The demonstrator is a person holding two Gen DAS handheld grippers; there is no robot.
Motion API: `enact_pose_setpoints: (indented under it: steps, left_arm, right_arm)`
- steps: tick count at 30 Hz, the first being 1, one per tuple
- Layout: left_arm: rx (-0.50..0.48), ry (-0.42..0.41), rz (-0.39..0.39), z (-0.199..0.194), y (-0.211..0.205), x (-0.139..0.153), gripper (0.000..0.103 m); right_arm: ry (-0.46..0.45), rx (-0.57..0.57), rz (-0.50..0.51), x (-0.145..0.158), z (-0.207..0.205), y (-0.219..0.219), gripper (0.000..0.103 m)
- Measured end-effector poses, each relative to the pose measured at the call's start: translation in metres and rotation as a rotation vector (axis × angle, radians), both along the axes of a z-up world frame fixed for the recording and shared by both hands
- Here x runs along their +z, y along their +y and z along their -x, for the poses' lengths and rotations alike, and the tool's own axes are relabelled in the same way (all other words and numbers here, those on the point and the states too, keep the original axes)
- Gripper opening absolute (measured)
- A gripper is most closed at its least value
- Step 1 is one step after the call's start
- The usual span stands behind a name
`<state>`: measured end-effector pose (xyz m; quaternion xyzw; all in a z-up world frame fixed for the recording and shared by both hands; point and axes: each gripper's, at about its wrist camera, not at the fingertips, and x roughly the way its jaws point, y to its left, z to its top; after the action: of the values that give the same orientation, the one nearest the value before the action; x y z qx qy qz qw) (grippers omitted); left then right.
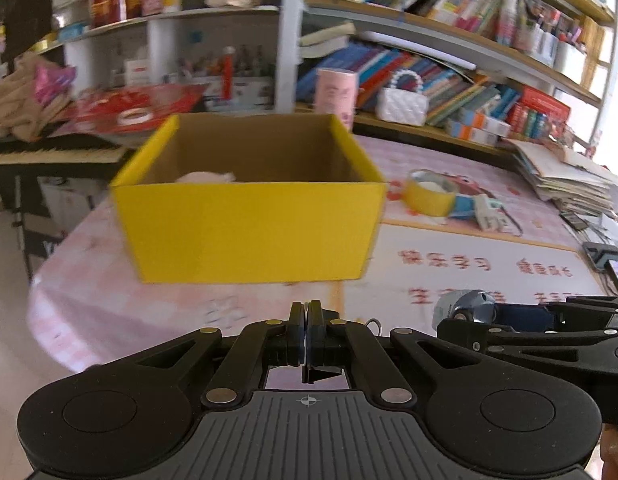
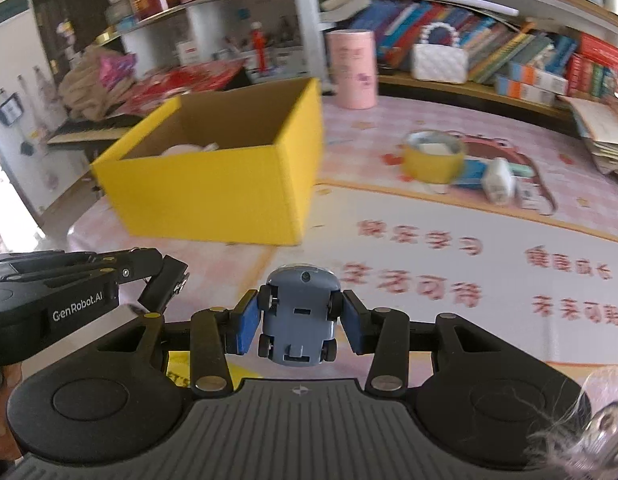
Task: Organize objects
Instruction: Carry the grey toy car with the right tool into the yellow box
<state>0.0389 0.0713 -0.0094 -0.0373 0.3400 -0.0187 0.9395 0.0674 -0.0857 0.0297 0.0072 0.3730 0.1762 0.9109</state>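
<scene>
A yellow cardboard box (image 1: 249, 224) stands open on the pink table, straight ahead of my left gripper (image 1: 307, 320), which is shut and empty. A pale object (image 1: 207, 177) lies inside the box. My right gripper (image 2: 299, 316) is shut on a small blue toy car (image 2: 299, 312), held underside up above the table, right of the left gripper (image 2: 165, 280). The box (image 2: 213, 196) is ahead and to its left. The car (image 1: 469, 306) and right gripper (image 1: 465, 316) show at the lower right of the left wrist view.
A yellow tape roll (image 2: 433, 156) and a small white bottle (image 2: 499, 180) lie on the table to the right of the box. A pink cylinder (image 2: 353, 68) and a white handbag (image 2: 439, 60) stand at the back. Bookshelves (image 1: 449, 60) line the far side.
</scene>
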Motion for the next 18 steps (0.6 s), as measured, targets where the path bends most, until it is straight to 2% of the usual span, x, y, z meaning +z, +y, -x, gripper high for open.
enact_pose_setpoints:
  steps: [9, 18]
  left_arm:
    - [0.045, -0.010, -0.005, 0.031, 0.050, 0.003, 0.000]
    - [0.039, -0.049, -0.002, 0.045, 0.078, 0.009, 0.000]
  right_arm:
    - [0.004, 0.048, -0.007, -0.001, 0.028, 0.056, 0.041]
    - [-0.024, 0.042, -0.005, 0.005, 0.044, 0.087, 0.041]
